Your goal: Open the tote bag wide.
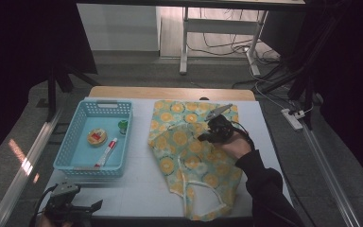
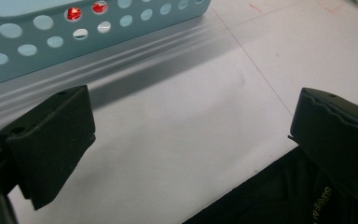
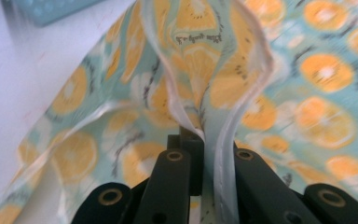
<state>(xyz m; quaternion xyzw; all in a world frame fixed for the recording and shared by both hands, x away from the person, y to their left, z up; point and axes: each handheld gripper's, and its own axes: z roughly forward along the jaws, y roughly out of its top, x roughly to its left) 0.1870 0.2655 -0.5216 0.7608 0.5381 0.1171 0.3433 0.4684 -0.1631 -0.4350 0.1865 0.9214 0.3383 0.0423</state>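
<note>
A sleeveless garment (image 1: 189, 158) printed with orange slices on pale green lies spread on the white table, right of centre. My right gripper (image 1: 203, 136) is over its upper middle, shut on a white-trimmed edge of the cloth. In the right gripper view the jaws (image 3: 204, 149) pinch that trim, and the fabric (image 3: 307, 93) rises in a fold ahead of them. My left gripper (image 1: 93, 207) rests low at the table's near left corner, open. Its two black jaws (image 2: 191, 135) stand wide apart over bare table with nothing between them.
A light blue perforated basket (image 1: 66, 149) stands at the left, holding a round tin (image 1: 97, 136), a red-and-white tube (image 1: 106, 151) and a small green item (image 1: 122, 125). Its wall (image 2: 28, 51) is just beyond the left jaws. Bare table (image 1: 137, 179) lies between basket and garment.
</note>
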